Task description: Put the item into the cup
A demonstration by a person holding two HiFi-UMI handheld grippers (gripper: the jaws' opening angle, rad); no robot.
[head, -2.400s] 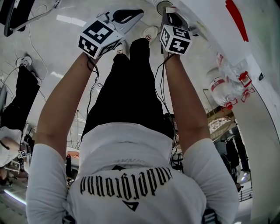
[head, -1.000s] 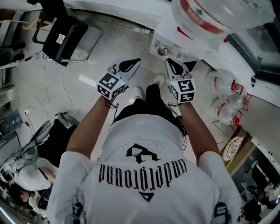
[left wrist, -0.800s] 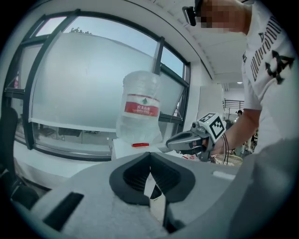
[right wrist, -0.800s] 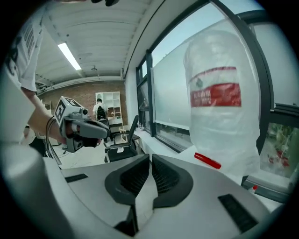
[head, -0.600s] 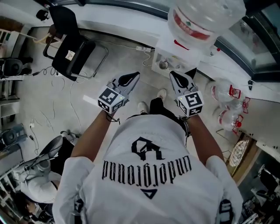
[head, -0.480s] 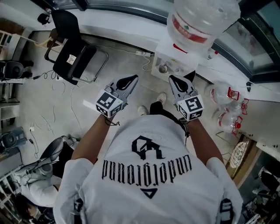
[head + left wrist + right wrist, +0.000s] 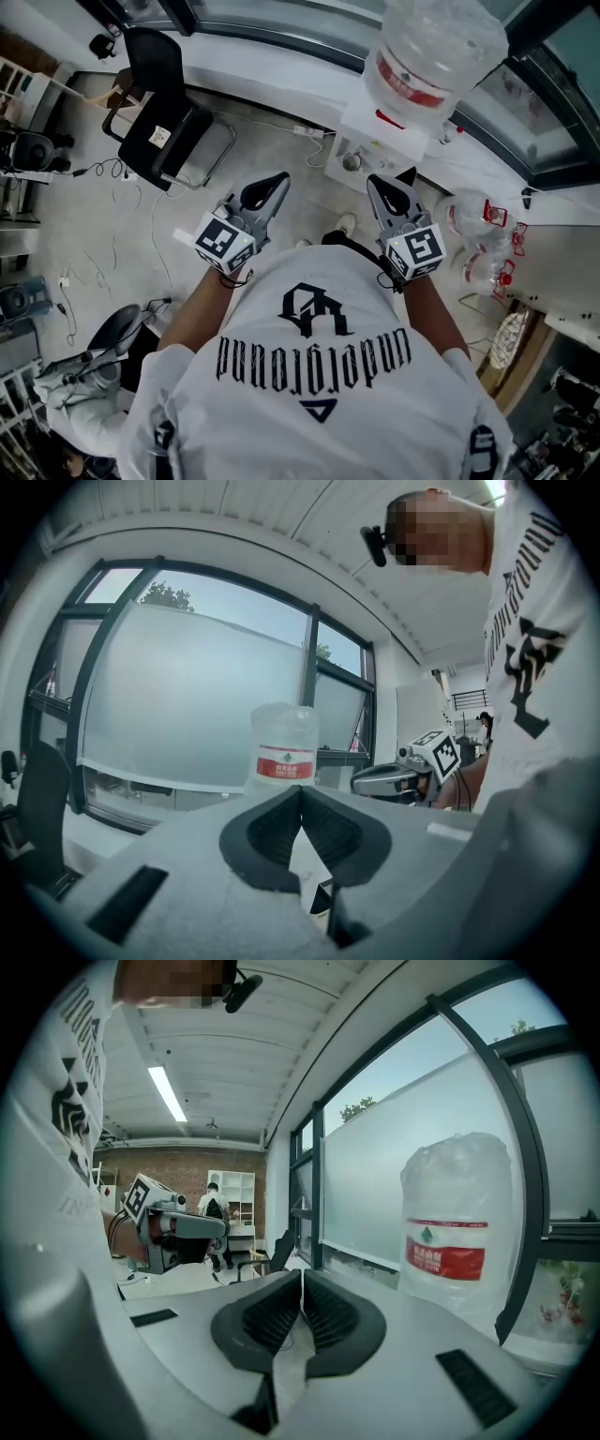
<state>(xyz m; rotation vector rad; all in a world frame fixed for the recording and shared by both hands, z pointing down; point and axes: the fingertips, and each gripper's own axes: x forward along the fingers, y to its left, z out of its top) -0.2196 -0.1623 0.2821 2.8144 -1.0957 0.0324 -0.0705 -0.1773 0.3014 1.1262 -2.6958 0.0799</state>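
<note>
I see no cup or item that I can make out for certain. In the head view my left gripper and right gripper are held side by side at waist height, both pointing toward a white water dispenser. A large clear bottle with a red label stands on top of it. In the left gripper view the left gripper is shut and empty, and the bottle stands ahead. The right gripper is likewise shut and empty, with the bottle to its right.
A black chair stands on the floor to the left. Spare water bottles lie on the floor at the right. A small round thing sits on the dispenser's shelf, too small to identify. A seated person is at the lower left. Windows run behind the dispenser.
The view has swung from the floor and my legs up to the dispenser and windows. Both grippers stayed shut, side by side, and drifted a little apart.
</note>
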